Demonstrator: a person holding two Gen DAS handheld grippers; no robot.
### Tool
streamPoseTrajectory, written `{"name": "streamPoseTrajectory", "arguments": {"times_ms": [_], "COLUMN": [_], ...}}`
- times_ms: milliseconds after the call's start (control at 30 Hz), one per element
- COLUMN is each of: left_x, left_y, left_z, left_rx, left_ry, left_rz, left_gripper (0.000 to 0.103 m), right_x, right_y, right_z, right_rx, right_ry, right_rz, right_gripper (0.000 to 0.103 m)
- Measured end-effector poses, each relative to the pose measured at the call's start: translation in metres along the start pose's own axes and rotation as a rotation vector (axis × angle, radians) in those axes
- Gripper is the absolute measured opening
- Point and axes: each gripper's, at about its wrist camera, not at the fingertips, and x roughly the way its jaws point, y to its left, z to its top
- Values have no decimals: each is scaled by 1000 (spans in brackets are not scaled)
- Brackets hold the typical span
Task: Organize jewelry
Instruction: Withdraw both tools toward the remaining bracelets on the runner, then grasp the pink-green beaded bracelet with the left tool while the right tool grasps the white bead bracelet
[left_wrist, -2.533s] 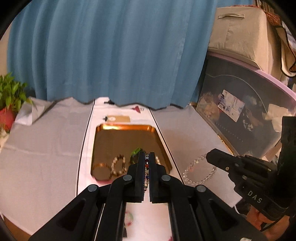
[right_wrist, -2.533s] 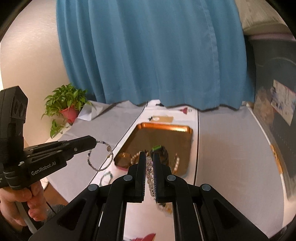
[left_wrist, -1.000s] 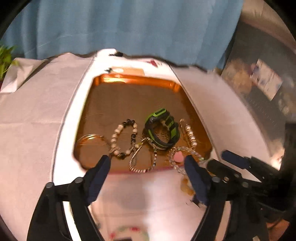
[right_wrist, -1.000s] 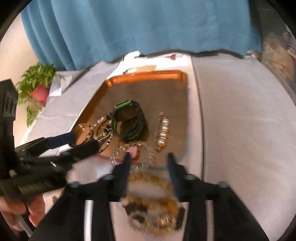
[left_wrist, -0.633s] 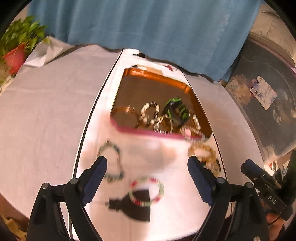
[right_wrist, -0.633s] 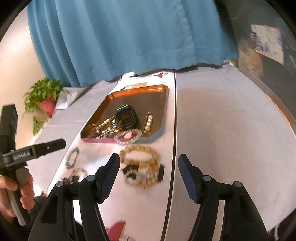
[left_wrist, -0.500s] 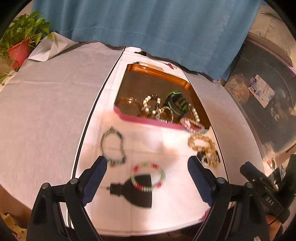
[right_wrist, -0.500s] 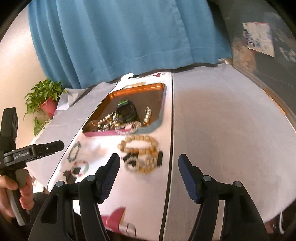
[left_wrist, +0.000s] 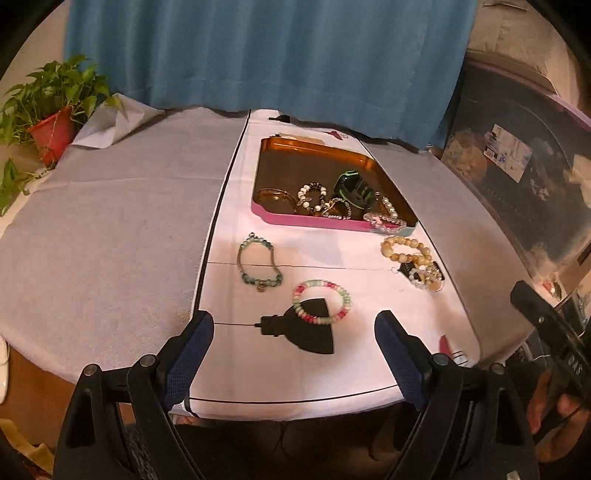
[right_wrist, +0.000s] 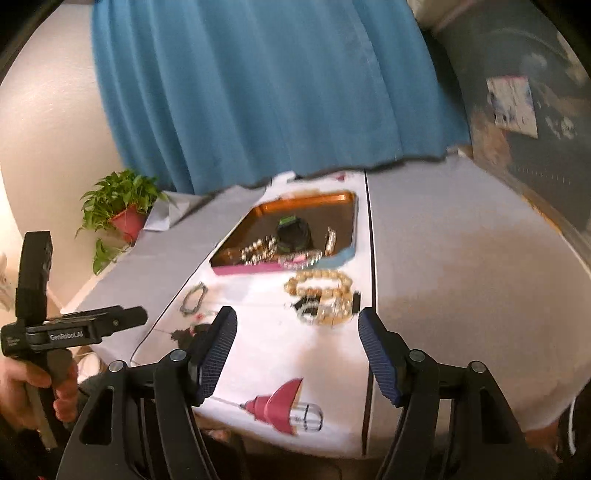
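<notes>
Below the centre of the left wrist view, the left gripper (left_wrist: 293, 334) stands wide apart with nothing between its blue pads (left_wrist: 188, 354). Straight ahead of it, just above the gap in the frame, a pink-and-green bead bracelet (left_wrist: 321, 301) lies flat on the white mat (left_wrist: 236, 362), partly over a black printed shape (left_wrist: 306, 332). Up and left of that lies a teal bead bracelet (left_wrist: 259, 265), its long axis running away from the camera. At right centre sits a heap of amber and clear beads (left_wrist: 415, 260).

Judged from how they lie, the coming pick turns on this: the pink-and-green bracelet lines up with the left gripper, while the bead heap (right_wrist: 321, 295) lies dead ahead of the right gripper (right_wrist: 297, 350), in the middle of the right wrist view. That gripper's jaws have just been opening and hold nothing.

The tray (left_wrist: 314, 219), its near rim pink, sits beyond all three loose pieces in the upper middle of the left view. It already holds a green-and-black band (left_wrist: 352, 190), pearl strands and several thin bangles, bunched toward its near edge.

Much is hard to read. The right view is blurred, so the strands in the heap cannot be separated, and a dark piece within it stays unidentified. One clear bracelet (left_wrist: 382, 219) seems to drape over the tray's near rim, though whether it lies inside or hangs out is unclear. The left gripper (right_wrist: 127, 317) hides the near left part of the mat in the right view.
</notes>
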Motion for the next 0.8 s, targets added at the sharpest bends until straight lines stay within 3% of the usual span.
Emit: {"name": "streamPoseTrajectory", "arguments": {"times_ms": [133,233,367,533,700,800], "left_x": [17,29,32,47,65,73], "left_y": [-2,-1,1,-3,-6,-10], "left_z": [-17,-20,-16,-15,-16,-15], "left_rx": [87,73,39,45,12,36], "left_ry": [21,76,41,29,-31,-45], "left_rz": [39,28,-11,-13,-4,-9], "left_gripper": [86,86,86,86,86,80], "right_x": [24,33,39,48,53,59], "right_y": [-17,-23,-27,-37,-43,-44], "right_z": [-14,-14,-12,-14,-14,-14], "right_rx": [40,59,33,55,26,-2], "right_ry": [52,40,30,80,124,143], "right_rz": [-17,-30,-59,-36,22,41], "right_gripper": [76,76,76,76,76,72]}}
